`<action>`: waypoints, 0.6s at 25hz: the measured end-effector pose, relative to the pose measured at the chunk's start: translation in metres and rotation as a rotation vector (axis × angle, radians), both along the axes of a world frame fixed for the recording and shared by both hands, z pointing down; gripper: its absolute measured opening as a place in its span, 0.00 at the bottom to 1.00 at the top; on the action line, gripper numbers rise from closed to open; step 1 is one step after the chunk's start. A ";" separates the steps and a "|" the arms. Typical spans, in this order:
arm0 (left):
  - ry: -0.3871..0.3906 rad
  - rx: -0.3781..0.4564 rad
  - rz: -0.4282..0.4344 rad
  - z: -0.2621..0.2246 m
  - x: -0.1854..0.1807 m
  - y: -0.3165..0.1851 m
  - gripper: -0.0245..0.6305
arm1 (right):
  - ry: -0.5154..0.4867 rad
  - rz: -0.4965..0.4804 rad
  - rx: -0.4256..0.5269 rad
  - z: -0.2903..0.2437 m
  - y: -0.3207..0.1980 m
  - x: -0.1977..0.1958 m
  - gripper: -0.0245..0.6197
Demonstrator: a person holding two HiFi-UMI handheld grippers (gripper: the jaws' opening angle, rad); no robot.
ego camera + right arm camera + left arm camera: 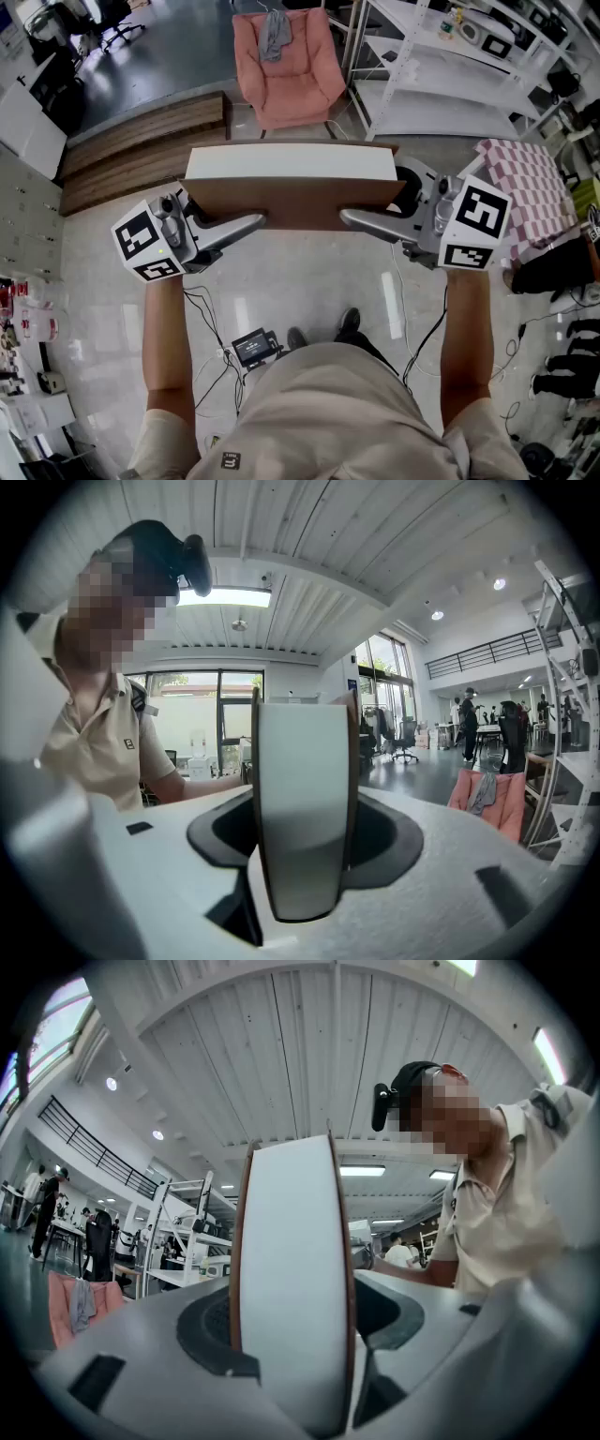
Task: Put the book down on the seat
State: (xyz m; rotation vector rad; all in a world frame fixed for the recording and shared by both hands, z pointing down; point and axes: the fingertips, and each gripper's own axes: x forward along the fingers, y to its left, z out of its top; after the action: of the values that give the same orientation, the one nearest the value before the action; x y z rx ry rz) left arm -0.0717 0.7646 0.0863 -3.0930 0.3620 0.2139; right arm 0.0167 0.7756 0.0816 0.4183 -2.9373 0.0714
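A thick book (291, 187) with brown covers and a white page edge is held level in front of me, above the floor. My left gripper (253, 222) is shut on its left end and my right gripper (352, 217) on its right end. In the left gripper view the book (292, 1279) stands on edge, clamped in the left gripper (292, 1354). The right gripper view shows the same book (302, 799) pinched in the right gripper (302, 855). The seat, a pink armchair (286, 70), stands ahead beyond the book, with a grey cloth (275, 33) draped over its back.
White shelving (450, 75) stands right of the armchair. A low wooden platform (141, 141) runs along the left. A checkered cloth (530, 187) covers a table at the right, with people's legs (562, 272) nearby. Cables and a small device (253, 347) lie on the floor by my feet.
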 end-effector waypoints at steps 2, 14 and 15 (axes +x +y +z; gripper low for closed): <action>0.000 0.000 0.001 -0.001 -0.001 0.000 0.46 | -0.001 0.000 0.001 -0.001 0.000 -0.001 0.39; 0.004 -0.021 0.015 0.004 -0.009 -0.022 0.46 | -0.009 0.009 -0.011 0.002 -0.021 -0.009 0.39; 0.007 -0.024 0.018 0.004 -0.013 -0.023 0.46 | -0.013 0.014 -0.013 0.002 -0.022 -0.013 0.39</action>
State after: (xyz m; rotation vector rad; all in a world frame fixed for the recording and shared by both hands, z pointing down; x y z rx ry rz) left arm -0.0851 0.7418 0.0905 -3.1211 0.3393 0.2223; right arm 0.0037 0.7536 0.0839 0.4385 -2.9449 0.0946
